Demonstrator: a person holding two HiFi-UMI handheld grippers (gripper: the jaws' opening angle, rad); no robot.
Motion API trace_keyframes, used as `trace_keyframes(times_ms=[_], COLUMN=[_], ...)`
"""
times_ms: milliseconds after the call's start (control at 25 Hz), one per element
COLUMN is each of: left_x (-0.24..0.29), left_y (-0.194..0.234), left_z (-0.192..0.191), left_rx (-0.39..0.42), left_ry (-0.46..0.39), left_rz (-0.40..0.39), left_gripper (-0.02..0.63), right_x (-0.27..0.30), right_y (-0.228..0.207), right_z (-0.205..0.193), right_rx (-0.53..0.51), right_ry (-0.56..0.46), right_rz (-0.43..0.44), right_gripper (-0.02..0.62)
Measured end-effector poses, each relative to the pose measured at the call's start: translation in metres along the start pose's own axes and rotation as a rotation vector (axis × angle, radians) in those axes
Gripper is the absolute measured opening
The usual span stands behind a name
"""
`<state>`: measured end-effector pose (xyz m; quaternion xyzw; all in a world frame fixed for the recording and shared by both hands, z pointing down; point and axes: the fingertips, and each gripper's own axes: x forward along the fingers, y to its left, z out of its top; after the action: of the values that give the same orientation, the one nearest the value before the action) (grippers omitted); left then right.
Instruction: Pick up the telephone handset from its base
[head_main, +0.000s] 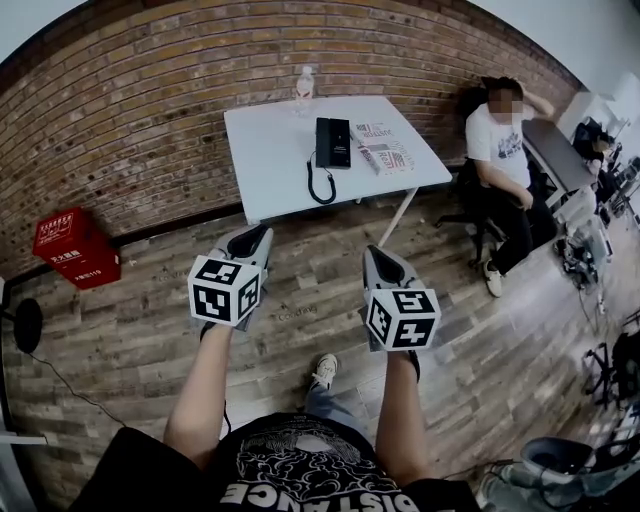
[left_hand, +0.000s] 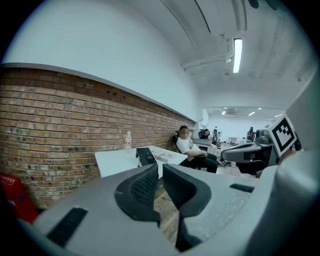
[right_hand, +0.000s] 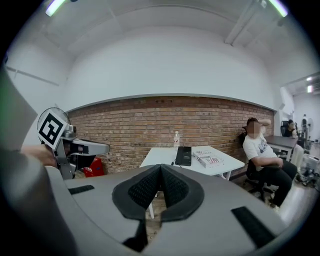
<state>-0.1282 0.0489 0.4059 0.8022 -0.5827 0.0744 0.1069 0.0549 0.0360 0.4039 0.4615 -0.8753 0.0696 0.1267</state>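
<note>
The black telephone (head_main: 333, 142), handset lying on its base, sits on a white table (head_main: 270, 150) against the brick wall, with its coiled cord (head_main: 320, 185) hanging over the front edge. Both grippers hover over the wooden floor, well short of the table. My left gripper (head_main: 262, 232) and right gripper (head_main: 372, 252) point toward it, each shut with nothing between the jaws. In the left gripper view the phone (left_hand: 145, 155) lies beyond the shut gripper (left_hand: 160, 170). The right gripper view shows the phone (right_hand: 183, 155) above its shut gripper (right_hand: 161, 167).
A water bottle (head_main: 304, 85) stands at the table's back edge and a printed box (head_main: 385, 155) lies right of the phone. A person (head_main: 505, 160) sits in a chair right of the table. A red crate (head_main: 75, 248) rests by the wall at left. Equipment clutters the right side.
</note>
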Motion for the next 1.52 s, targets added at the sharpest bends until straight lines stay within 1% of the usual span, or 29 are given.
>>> trace_keyframes(times_ms=[360, 600, 720, 800, 920, 1120, 1360, 1520], left_x=[0.099, 0.152, 0.177, 0.192, 0.212, 0.239, 0.266, 0.280], left_y=[0.011, 0.006, 0.001, 0.000, -0.001, -0.001, 0.004, 0.010], left_z=[0.024, 0.038, 0.041, 0.043, 0.045, 0.052, 0.056, 0.061], left_rx=[-0.014, -0.019, -0.016, -0.029, -0.038, -0.021, 0.000, 0.011], left_ry=[0.030, 0.050, 0.062, 0.068, 0.070, 0.075, 0.095, 0.097], left_rz=[0.035, 0.033, 0.034, 0.035, 0.035, 0.050, 0.056, 0.068], left_gripper=[0.015, 0.071, 0.087, 0.101, 0.133, 0.165, 0.225, 0.235], right_x=[0.071, 0.105, 0.119, 0.130, 0.145, 0.167, 0.189, 0.198], right_y=[-0.074, -0.116, -0.136, -0.148, -0.163, -0.181, -0.196, -0.207], right_z=[0.018, 0.026, 0.028, 0.030, 0.033, 0.038, 0.045, 0.052], right_rx=[0.016, 0.021, 0.028, 0.028, 0.025, 0.023, 0.013, 0.000], right_ry=[0.010, 0.017, 0.021, 0.022, 0.021, 0.020, 0.017, 0.009], right_rz=[0.044, 0.075, 0.088, 0.097, 0.111, 0.139, 0.168, 0.175], right_gripper=[0.001, 0.001, 0.000, 0.000, 0.000, 0.000, 0.001, 0.000])
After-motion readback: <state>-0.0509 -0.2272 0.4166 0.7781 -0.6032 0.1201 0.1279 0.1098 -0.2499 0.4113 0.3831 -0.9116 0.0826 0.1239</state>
